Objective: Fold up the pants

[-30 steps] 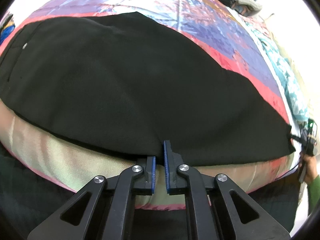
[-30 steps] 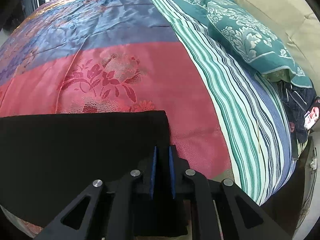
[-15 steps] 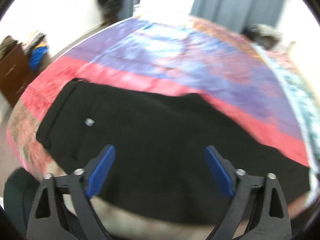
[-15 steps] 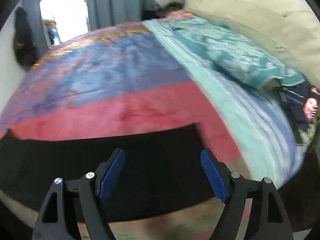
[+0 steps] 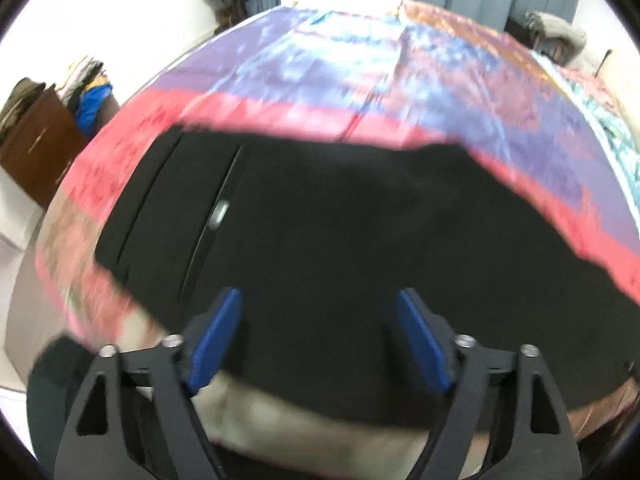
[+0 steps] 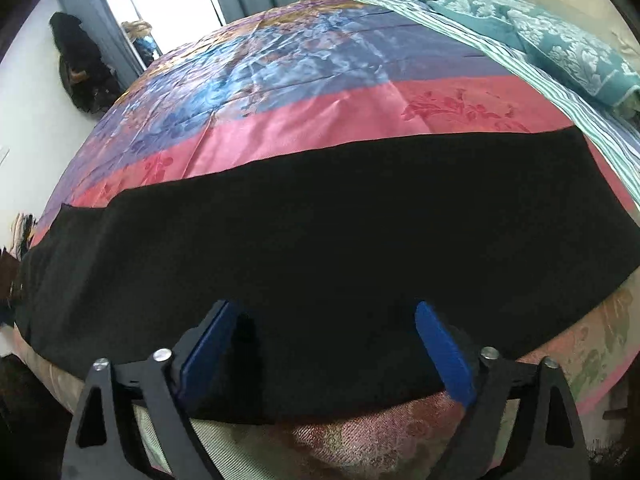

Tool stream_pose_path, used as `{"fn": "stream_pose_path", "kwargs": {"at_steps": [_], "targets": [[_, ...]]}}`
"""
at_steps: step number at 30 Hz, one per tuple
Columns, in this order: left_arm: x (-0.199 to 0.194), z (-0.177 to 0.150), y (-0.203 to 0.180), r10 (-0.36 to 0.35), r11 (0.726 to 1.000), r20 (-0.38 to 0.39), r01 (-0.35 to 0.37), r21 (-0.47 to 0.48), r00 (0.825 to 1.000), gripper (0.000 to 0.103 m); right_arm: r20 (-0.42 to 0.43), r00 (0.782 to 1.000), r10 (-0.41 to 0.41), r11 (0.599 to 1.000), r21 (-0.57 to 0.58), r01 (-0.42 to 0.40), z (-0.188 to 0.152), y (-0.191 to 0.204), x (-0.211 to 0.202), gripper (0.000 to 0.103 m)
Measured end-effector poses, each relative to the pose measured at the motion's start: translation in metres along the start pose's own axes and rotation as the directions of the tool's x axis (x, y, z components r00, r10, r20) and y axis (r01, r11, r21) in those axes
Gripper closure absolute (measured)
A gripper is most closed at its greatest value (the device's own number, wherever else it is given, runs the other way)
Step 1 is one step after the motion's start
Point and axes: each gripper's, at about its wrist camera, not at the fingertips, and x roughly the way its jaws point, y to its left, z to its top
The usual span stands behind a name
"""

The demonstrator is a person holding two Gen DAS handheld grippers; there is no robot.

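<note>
black pants (image 6: 320, 248) lay flat in a long band across the near edge of the bedspread (image 6: 304, 116), over its pink stripe, and we used them as our landmark. our left gripper (image 5: 318, 338) hung above the pants' near edge toward the waist end, jaws wide apart with nothing pinched; only flat cloth showed between the blue pads (image 5: 216, 340). a small pale button (image 5: 219, 213) sat on the pants just beyond that gripper, beside a dark seam. our right gripper (image 6: 326, 350) hovered over the near edge of the pants too, its jaws opening, with cloth lying under the gap but not gripped. beyond the pants' far edge the bedspread ran from pink into blue and purple. off the pants' right end lay a striped sheet (image 6: 580, 112) and a teal patterned pillow (image 6: 560, 52). past the pants' waist end stood a brown cabinet (image 5: 36, 148); the left view was blurred.
</note>
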Motion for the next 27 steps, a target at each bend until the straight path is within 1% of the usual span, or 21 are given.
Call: {"fn": "stream_pose_path", "kwargs": {"at_steps": [2, 3, 4, 5, 6, 7, 8, 9, 10, 12, 14, 15, 18, 19, 21, 24, 27], "targets": [[0.011, 0.024, -0.013, 0.005, 0.999, 0.018, -0.006, 0.043, 1.0, 0.018, 0.002, 1.0, -0.021, 0.999, -0.045, 0.021, -0.001, 0.005, 0.005, 0.005], [0.022, 0.037, -0.02, 0.037, 0.996, 0.02, -0.038, 0.078, 0.999, 0.018, 0.006, 1.0, -0.028, 0.998, -0.056, 0.028, -0.003, 0.009, 0.006, 0.004], [0.037, 0.049, -0.023, 0.096, 0.991, 0.015, -0.097, 0.095, 0.995, 0.019, 0.01, 0.999, -0.032, 0.998, -0.06, 0.033, -0.002, 0.01, 0.006, 0.002], [0.049, 0.056, -0.021, 0.152, 0.984, 0.005, -0.151, 0.091, 0.988, 0.02, 0.014, 0.999, -0.034, 0.998, -0.061, 0.035, -0.003, 0.009, 0.006, 0.001], [0.069, 0.063, -0.011, 0.252, 0.967, -0.035, -0.249, 0.06, 0.967, 0.021, 0.017, 0.999, -0.034, 0.998, -0.061, 0.035, -0.003, 0.009, 0.007, 0.0], [0.083, 0.065, 0.0, 0.284, 0.959, -0.079, -0.283, 0.019, 0.956, 0.019, 0.018, 0.999, -0.034, 0.998, -0.061, 0.035, -0.003, 0.009, 0.007, 0.0], [0.091, 0.065, 0.01, 0.281, 0.958, -0.107, -0.285, -0.029, 0.954, 0.011, 0.02, 0.999, -0.033, 0.998, -0.061, 0.034, -0.004, 0.009, 0.007, 0.0], [0.093, 0.065, 0.022, 0.26, 0.957, -0.113, -0.271, -0.099, 0.959, 0.007, 0.022, 0.999, -0.033, 0.998, -0.061, 0.034, -0.004, 0.009, 0.006, 0.0], [0.09, 0.066, 0.026, 0.252, 0.956, -0.107, -0.264, -0.125, 0.962, 0.007, 0.023, 0.999, -0.034, 0.997, -0.062, 0.035, -0.004, 0.009, 0.006, 0.0], [0.08, 0.064, 0.025, 0.234, 0.96, -0.099, -0.246, -0.132, 0.967, 0.009, 0.026, 0.999, -0.037, 0.997, -0.065, 0.038, -0.005, 0.011, 0.006, 0.0], [0.069, 0.06, 0.02, 0.2, 0.97, -0.074, -0.208, -0.125, 0.977, 0.01, 0.029, 0.999, -0.039, 0.997, -0.069, 0.041, -0.004, 0.011, 0.007, 0.0], [0.06, 0.058, 0.013, 0.17, 0.978, -0.049, -0.175, -0.11, 0.984, 0.01, 0.03, 0.999, -0.039, 0.997, -0.07, 0.041, -0.004, 0.011, 0.007, 0.0], [0.045, 0.054, -0.01, 0.097, 0.994, -0.004, -0.097, -0.044, 0.995, 0.01, 0.034, 0.999, -0.038, 0.997, -0.071, 0.04, -0.005, 0.011, 0.007, 0.0], [0.041, 0.052, -0.014, 0.075, 0.997, -0.002, -0.075, -0.025, 0.997, 0.01, 0.036, 0.999, -0.038, 0.997, -0.072, 0.041, -0.005, 0.011, 0.007, 0.0], [0.045, 0.055, -0.041, 0.02, 0.999, -0.017, -0.019, 0.036, 1.0, 0.01, 0.04, 0.998, -0.039, 0.996, -0.074, 0.042, -0.006, 0.011, 0.007, 0.0], [0.059, 0.064, -0.074, -0.007, 0.995, -0.02, 0.009, 0.102, 1.0, 0.01, 0.044, 0.998, -0.036, 0.996, -0.079, 0.04, -0.006, 0.01, 0.006, 0.0], [0.068, 0.073, -0.099, 0.006, 0.99, -0.003, -0.005, 0.139, 1.0, 0.01, 0.048, 0.998, -0.034, 0.996, -0.084, 0.038, -0.007, 0.01, 0.006, 0.0]]}}
